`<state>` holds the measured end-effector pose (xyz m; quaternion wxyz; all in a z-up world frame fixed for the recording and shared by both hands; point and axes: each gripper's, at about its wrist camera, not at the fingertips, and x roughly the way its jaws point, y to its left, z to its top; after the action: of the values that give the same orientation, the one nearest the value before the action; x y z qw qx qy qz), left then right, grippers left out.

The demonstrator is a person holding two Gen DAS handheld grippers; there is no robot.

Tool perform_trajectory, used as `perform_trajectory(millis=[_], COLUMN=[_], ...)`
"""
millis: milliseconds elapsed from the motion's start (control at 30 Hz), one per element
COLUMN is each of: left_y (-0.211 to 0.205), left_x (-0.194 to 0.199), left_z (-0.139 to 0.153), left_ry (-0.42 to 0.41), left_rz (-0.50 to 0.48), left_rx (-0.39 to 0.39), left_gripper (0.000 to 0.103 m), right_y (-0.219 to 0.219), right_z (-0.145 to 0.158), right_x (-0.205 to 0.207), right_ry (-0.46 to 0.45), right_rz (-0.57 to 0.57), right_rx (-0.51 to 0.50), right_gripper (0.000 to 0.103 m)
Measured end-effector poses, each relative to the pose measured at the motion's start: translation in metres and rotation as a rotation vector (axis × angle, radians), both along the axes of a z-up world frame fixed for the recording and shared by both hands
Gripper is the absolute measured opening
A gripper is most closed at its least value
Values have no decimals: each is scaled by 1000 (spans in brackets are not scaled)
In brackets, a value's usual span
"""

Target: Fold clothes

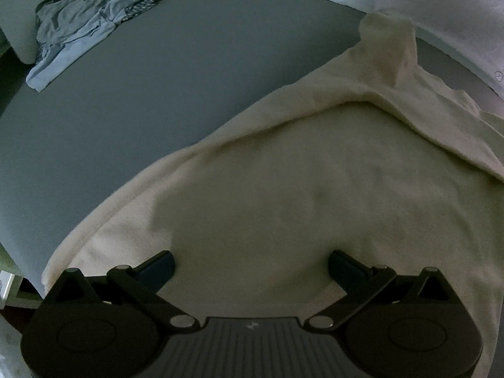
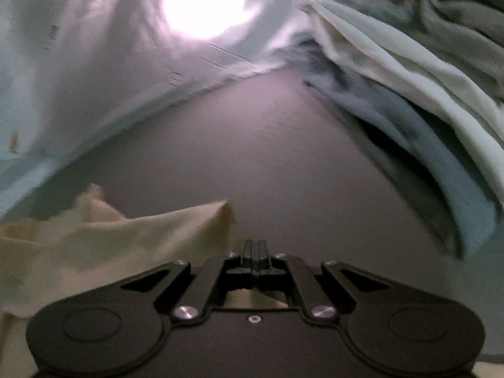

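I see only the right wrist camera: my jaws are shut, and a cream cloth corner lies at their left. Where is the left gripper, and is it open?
Observer: The left gripper is open, over the flat middle of the cream garment; nothing is between its fingers.
Operator: Is a sleeve folded in?
Observer: It seems so: one sleeve lies over the garment's far part, its cuff toward the far edge.
Operator: Is other clothing on that side?
Observer: Yes, a crumpled blue garment lies at the far left corner of the grey surface, apart from the cream one.
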<state>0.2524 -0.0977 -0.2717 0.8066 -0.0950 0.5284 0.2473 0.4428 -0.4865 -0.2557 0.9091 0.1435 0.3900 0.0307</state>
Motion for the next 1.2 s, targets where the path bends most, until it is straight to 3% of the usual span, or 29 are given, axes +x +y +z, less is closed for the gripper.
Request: perform_trajectory(millis=[100, 200, 267, 300, 333, 433, 467, 533, 667, 767, 833, 900, 1000, 1200], left_y=[1, 4, 5, 4, 5, 8, 10, 11, 21, 35, 52, 74, 114, 184], left_x=[0, 10, 11, 10, 10, 12, 12, 8, -12, -32, -44, -55, -67, -90], left_z=[0, -4, -4, -4, -4, -4, -3, 0, 19, 39, 51, 60, 69, 68], left_ry=[3, 2, 0, 0, 0, 1, -6, -15, -101, -171, -200, -220, -240, -199], left_rz=[-12, -27, -50, -62, -76, -133, -93, -115, -222, -290, -314, -289, -260, -230], left_rx=[-2, -2, 0, 0, 0, -4, 34, 43, 22, 36, 43, 58, 23, -13], left_gripper=[103, 103, 103, 103, 103, 103, 103, 103, 103, 103, 103, 103, 103, 103], right_y=[-8, -13, -12, -9, -3, 16, 23, 37, 68, 90, 108, 130, 165, 243], right_z=[1, 10, 15, 17, 18, 21, 21, 22, 34, 36, 33, 26, 12, -12], right_x=[-2, -14, -25, -32, -35, -57, -66, -83, -121, -137, -147, -158, -173, -196], right_ry=[25, 6, 1, 7, 13, 14, 16, 9, -88, -105, -78, -27, 63, 193], right_rz=[-27, -26, -18, -11, -2, 36, 44, 58, 74, 64, 55, 50, 49, 60], right_rx=[-9, 69, 133, 161, 181, 252, 281, 332, 355, 400, 452, 509, 616, 746], right_gripper=[0, 4, 13, 27, 48, 54, 55, 58, 58, 48, 29, 24, 18, 17])
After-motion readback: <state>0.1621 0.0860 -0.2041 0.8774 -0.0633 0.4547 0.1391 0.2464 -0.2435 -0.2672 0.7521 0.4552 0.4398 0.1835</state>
